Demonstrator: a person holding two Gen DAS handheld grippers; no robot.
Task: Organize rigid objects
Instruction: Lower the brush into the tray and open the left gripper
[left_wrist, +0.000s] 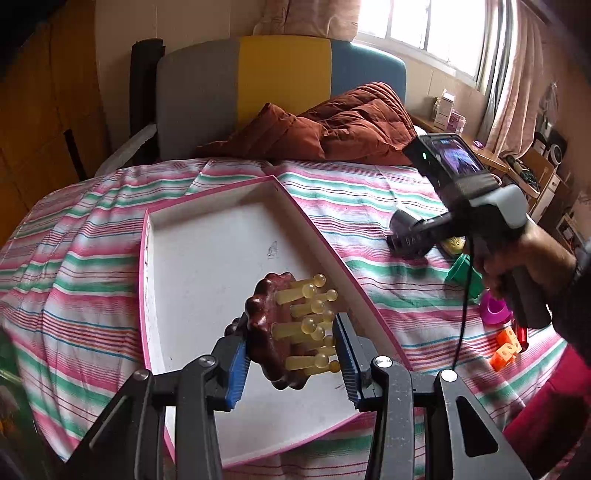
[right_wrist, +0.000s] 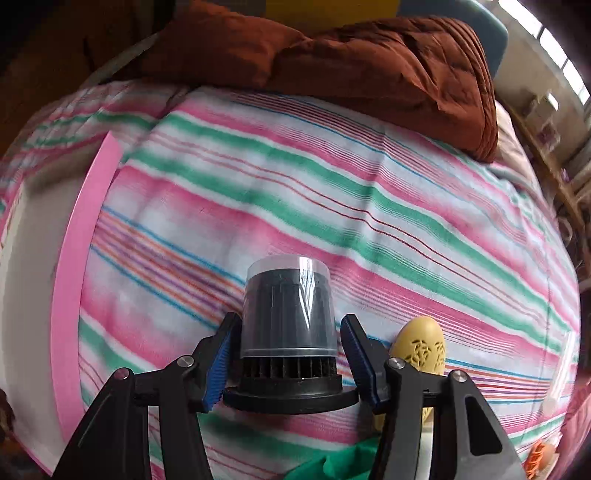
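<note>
Left wrist view: my left gripper (left_wrist: 291, 354) clamps a brown bristle brush (left_wrist: 275, 332) above the white tray (left_wrist: 207, 236).
My right gripper (right_wrist: 286, 363), at three o'clock there, reaches level over the striped bedspread (right_wrist: 332, 184), jaws around a black capped cylinder (right_wrist: 288, 317); contact unclear.

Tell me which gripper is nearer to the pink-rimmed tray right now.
Left. The left gripper hangs over the tray, holding a brown massager above its white floor. The right gripper, holding a black cylinder, is off to the tray's right, over the striped sheet.
</note>
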